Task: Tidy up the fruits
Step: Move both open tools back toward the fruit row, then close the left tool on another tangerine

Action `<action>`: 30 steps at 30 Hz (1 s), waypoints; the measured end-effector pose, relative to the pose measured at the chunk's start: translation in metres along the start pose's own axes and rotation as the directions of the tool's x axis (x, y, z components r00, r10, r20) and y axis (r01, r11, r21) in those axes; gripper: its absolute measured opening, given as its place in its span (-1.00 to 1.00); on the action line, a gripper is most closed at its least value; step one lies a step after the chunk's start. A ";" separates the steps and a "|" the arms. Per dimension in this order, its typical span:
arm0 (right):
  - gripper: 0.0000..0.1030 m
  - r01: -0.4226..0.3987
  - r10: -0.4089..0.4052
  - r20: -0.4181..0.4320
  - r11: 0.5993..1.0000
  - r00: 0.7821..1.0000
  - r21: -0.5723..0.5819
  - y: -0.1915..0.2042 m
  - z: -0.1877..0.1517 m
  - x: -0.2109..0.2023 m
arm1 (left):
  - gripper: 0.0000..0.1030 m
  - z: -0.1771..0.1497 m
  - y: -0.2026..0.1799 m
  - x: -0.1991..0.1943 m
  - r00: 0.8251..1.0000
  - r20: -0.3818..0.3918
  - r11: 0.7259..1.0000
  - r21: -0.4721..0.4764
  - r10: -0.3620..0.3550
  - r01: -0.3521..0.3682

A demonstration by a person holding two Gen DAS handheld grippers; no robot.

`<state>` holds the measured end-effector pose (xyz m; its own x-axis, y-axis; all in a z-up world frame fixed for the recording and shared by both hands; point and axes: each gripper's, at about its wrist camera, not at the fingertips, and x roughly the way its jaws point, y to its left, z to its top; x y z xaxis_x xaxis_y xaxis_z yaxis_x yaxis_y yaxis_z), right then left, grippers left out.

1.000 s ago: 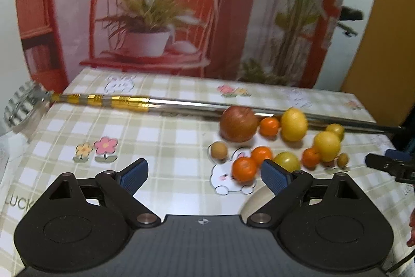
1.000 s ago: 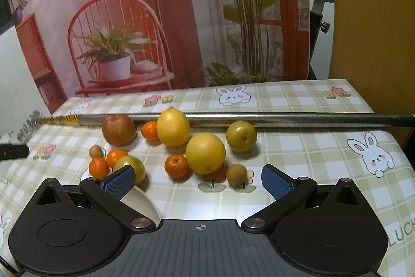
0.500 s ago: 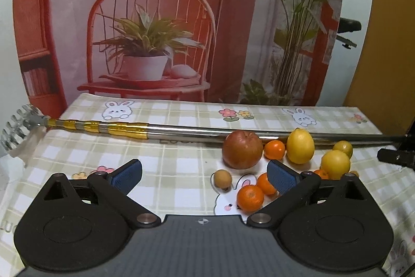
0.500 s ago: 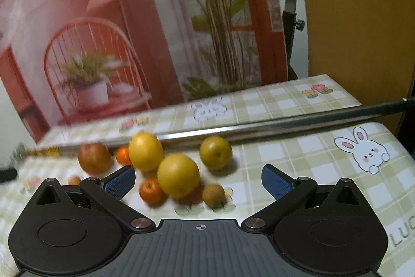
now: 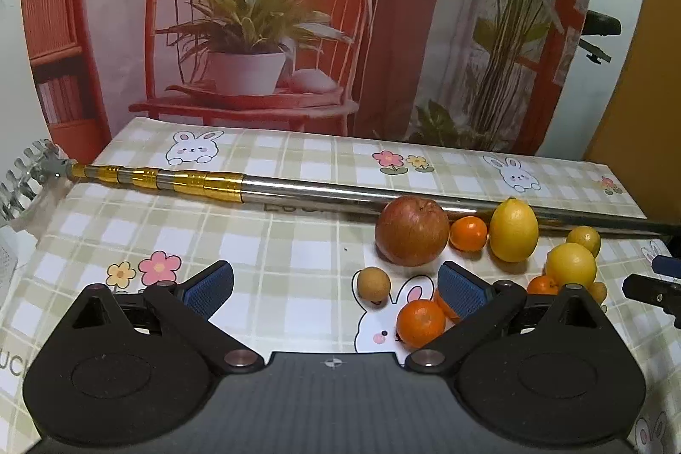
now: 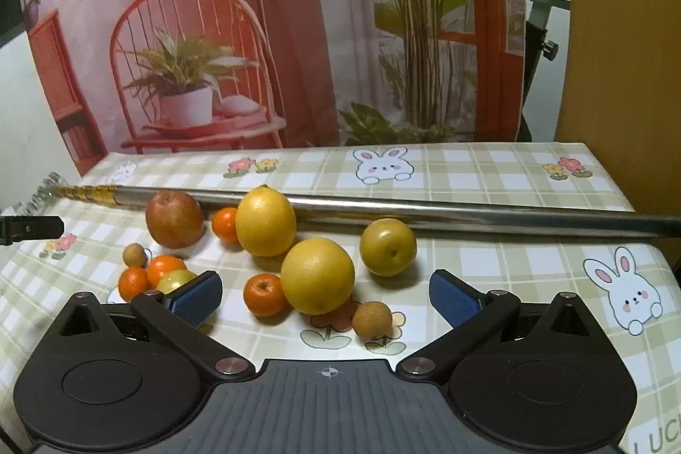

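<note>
Fruit lies loose on the checked tablecloth. In the left wrist view a red apple (image 5: 412,231), a lemon (image 5: 513,229), several small oranges (image 5: 420,323) and a little brown fruit (image 5: 373,283) sit ahead and to the right of my left gripper (image 5: 336,286), which is open with only cloth between its pads. In the right wrist view my right gripper (image 6: 325,296) is open too; a big yellow citrus (image 6: 317,275), a small orange (image 6: 264,294) and a brown fruit (image 6: 372,319) lie between and just beyond its fingers, none touched. The apple (image 6: 174,219), lemon (image 6: 265,221) and a yellow-green pear (image 6: 387,246) lie farther back.
A long steel telescopic pole (image 5: 315,190) with gold bands and a rake head (image 5: 25,177) lies across the table behind the fruit; the same pole (image 6: 468,213) shows in the right wrist view. A printed backdrop stands behind the far table edge. An orange wall is at right.
Both grippers have drifted across the table, so the fruit has shifted in each view. The left gripper's jaws spread slightly wider early on. No fruit has moved.
</note>
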<state>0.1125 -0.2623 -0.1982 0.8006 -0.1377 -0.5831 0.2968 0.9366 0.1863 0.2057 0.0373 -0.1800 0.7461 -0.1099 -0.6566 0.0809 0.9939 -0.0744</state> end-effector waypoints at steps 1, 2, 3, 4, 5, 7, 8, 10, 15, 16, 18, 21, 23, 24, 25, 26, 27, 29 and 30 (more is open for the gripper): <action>1.00 -0.001 0.001 -0.001 1.000 1.000 -0.001 0.000 0.001 0.001 | 1.00 0.000 0.000 0.000 1.000 0.008 1.000 0.002 0.000 0.000; 0.99 -0.002 0.002 -0.001 1.000 1.000 -0.004 0.000 0.001 0.001 | 1.00 0.000 -0.001 0.001 1.000 0.012 1.000 0.007 0.005 -0.005; 0.99 0.000 0.000 -0.001 1.000 1.000 -0.010 0.000 0.002 0.002 | 1.00 0.000 -0.003 0.002 1.000 0.010 1.000 0.015 0.013 -0.013; 0.99 0.008 -0.008 -0.004 1.000 1.000 -0.018 0.001 0.002 0.003 | 0.99 0.000 -0.005 0.003 1.000 0.007 1.000 0.023 0.017 -0.017; 0.99 0.011 -0.011 -0.008 1.000 1.000 -0.023 0.000 0.003 0.004 | 0.97 0.000 -0.007 0.005 1.000 0.004 0.999 0.033 0.018 -0.018; 0.99 0.002 -0.003 -0.020 1.000 1.000 -0.029 0.000 0.004 0.007 | 0.92 -0.001 -0.009 0.006 1.000 0.000 0.999 0.048 0.013 -0.013; 0.99 0.001 -0.002 -0.019 1.000 1.000 -0.030 -0.001 0.004 0.007 | 0.86 -0.001 -0.011 0.008 1.000 -0.007 0.999 0.054 0.008 -0.007; 0.98 0.012 -0.012 -0.006 0.999 1.000 -0.041 -0.001 0.004 0.007 | 0.74 -0.002 -0.013 0.013 1.000 -0.029 0.998 0.064 -0.007 0.009; 0.87 0.021 -0.021 0.005 0.999 1.000 -0.032 -0.007 0.004 0.006 | 0.40 -0.007 -0.016 0.021 0.992 -0.078 0.994 0.054 -0.095 0.099; 0.84 0.021 -0.021 0.006 0.999 1.000 -0.031 -0.008 0.004 0.006 | 0.32 -0.008 -0.015 0.023 0.991 -0.085 0.993 0.045 -0.106 0.110; 0.81 0.027 -0.026 0.009 0.999 1.000 -0.032 -0.009 0.004 0.006 | 0.19 -0.010 -0.015 0.026 0.989 -0.097 0.992 0.032 -0.115 0.119; 0.71 0.019 -0.019 0.011 0.999 1.000 -0.028 -0.010 0.005 0.006 | -0.04 -0.012 -0.015 0.031 0.985 -0.115 0.991 0.031 -0.127 0.132; 0.66 0.015 -0.014 0.014 0.999 1.000 -0.032 -0.009 0.005 0.006 | -0.12 -0.012 -0.018 0.033 0.984 -0.121 0.989 0.047 -0.132 0.139; 0.65 0.014 -0.013 0.013 0.999 1.000 -0.034 -0.009 0.006 0.007 | -0.12 -0.012 -0.021 0.034 0.983 -0.123 0.988 0.058 -0.136 0.144; 0.63 0.011 -0.011 0.013 0.999 1.000 -0.034 -0.008 0.006 0.007 | -0.13 -0.011 -0.024 0.035 0.982 -0.123 0.986 0.069 -0.144 0.153; 0.58 0.006 -0.005 0.012 0.999 1.000 -0.034 -0.008 0.007 0.008 | -0.16 -0.011 -0.027 0.036 0.980 -0.121 0.983 0.081 -0.156 0.167; 0.58 0.001 -0.001 0.009 0.999 1.000 -0.032 -0.008 0.007 0.008 | -0.19 -0.010 -0.030 0.036 0.978 -0.121 0.979 0.093 -0.168 0.179; 0.58 -0.004 0.004 0.007 1.000 1.000 -0.016 -0.008 0.008 0.009 | -0.29 -0.008 -0.037 0.040 0.976 -0.127 0.974 0.119 -0.178 0.193; 0.58 -0.010 0.010 0.005 1.000 1.000 -0.008 -0.008 0.008 0.009 | -0.29 -0.008 -0.039 0.042 0.975 -0.132 0.973 0.123 -0.179 0.195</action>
<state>0.1219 -0.2740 -0.1987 0.8062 -0.1303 -0.5771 0.2849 0.9404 0.1857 0.2284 -0.0065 -0.2105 0.6262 -0.2850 -0.7257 0.3052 0.9461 -0.1082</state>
